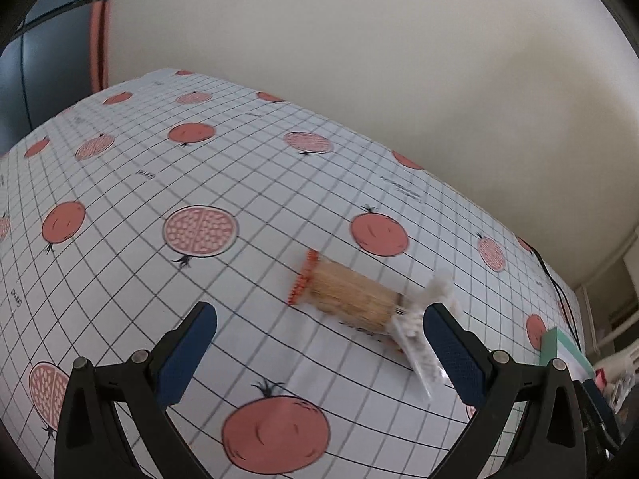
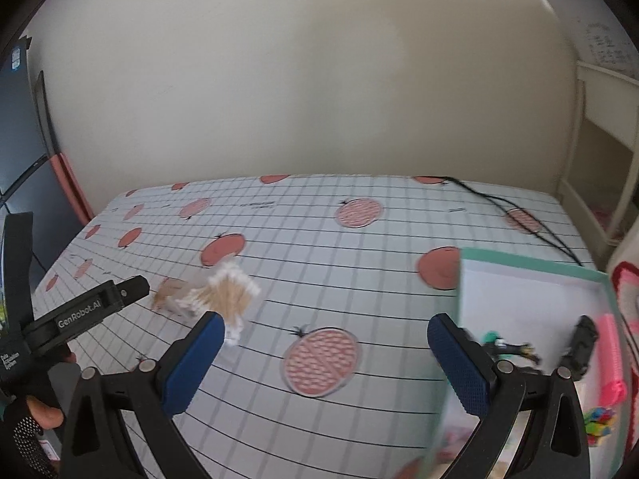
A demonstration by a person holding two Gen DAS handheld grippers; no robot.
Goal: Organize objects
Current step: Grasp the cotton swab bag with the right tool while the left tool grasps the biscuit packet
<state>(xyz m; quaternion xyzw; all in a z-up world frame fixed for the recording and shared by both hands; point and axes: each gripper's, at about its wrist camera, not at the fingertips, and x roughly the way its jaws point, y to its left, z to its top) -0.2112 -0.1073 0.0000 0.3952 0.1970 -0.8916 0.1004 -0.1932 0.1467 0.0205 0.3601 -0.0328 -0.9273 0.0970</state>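
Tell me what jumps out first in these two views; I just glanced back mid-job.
The bundle of cotton swabs lying on its side on the pomegranate-print tablecloth, just ahead of the open left claw and close to its right finger. In the right wrist view, the green-rimmed box at right holds a pink comb and dark clips, with the open right claw beside it.
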